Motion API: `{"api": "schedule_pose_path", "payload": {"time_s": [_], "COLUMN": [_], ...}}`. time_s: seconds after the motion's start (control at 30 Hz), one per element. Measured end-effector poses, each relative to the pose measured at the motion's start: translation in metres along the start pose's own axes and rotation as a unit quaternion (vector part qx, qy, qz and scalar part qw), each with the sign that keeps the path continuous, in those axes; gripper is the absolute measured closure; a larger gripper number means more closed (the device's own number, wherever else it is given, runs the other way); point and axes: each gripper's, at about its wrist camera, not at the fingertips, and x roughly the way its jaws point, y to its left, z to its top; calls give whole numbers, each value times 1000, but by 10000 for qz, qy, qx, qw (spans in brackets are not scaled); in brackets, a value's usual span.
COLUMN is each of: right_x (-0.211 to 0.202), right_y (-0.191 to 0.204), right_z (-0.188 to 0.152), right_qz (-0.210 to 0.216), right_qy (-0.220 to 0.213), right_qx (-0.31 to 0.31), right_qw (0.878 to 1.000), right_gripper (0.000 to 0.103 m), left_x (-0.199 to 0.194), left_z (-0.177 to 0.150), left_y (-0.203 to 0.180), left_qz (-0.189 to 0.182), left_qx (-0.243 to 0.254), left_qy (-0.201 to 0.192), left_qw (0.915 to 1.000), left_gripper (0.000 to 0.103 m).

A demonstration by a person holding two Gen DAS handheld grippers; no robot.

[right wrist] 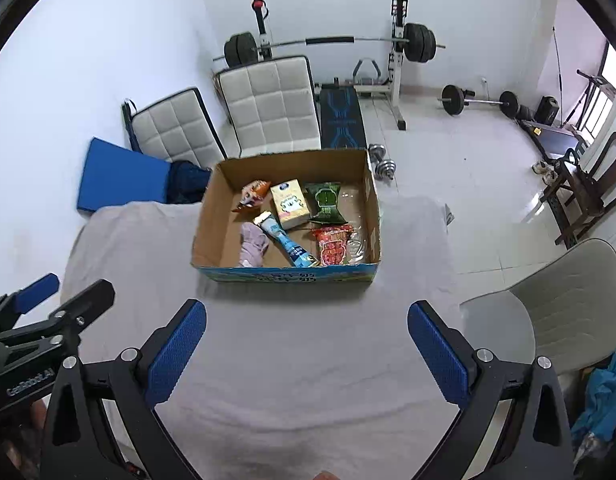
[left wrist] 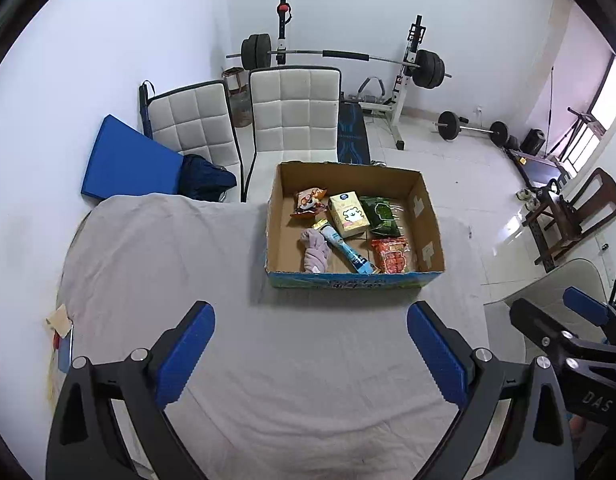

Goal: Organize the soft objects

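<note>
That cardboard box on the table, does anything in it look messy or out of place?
Mildly. In the cardboard box, the packets lie loose at mixed angles: the blue tube sits diagonally, its top against the purple cloth, which is crumpled, not folded. Nothing looks spilled or torn. Both grippers are open and empty.

The left gripper (left wrist: 311, 328) and right gripper (right wrist: 307, 326) hover side by side, jaws spread wide, empty, pointing toward twelve o'clock.
</note>
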Motion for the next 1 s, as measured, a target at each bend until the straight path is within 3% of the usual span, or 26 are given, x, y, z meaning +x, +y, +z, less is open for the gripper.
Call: {"api": "schedule_pose_path", "payload": {"time_s": [0.27,0.43,1.0], "right_x": [-60,-80,-69], "right_y": [8,8,4], "right_z": [-17,-24,6], "right_qz": [48,-190,-419], "right_qy": [-224,-368,-707], "right_qx": [-65,-168,-89], "right_qw": [9997,9990,9966], "right_gripper": [0,0,0], "left_x": [-39,-50,-36], "left_z": [-1,-3,13], "left_y": [4,1,3], "left_qz": [-90,-146,80], "left_qx": [-75,-34,-170], "left_qy": [-282,-363,-677], "left_qw": [9995,9992,9975], "left_gripper": [4,4,0]}}
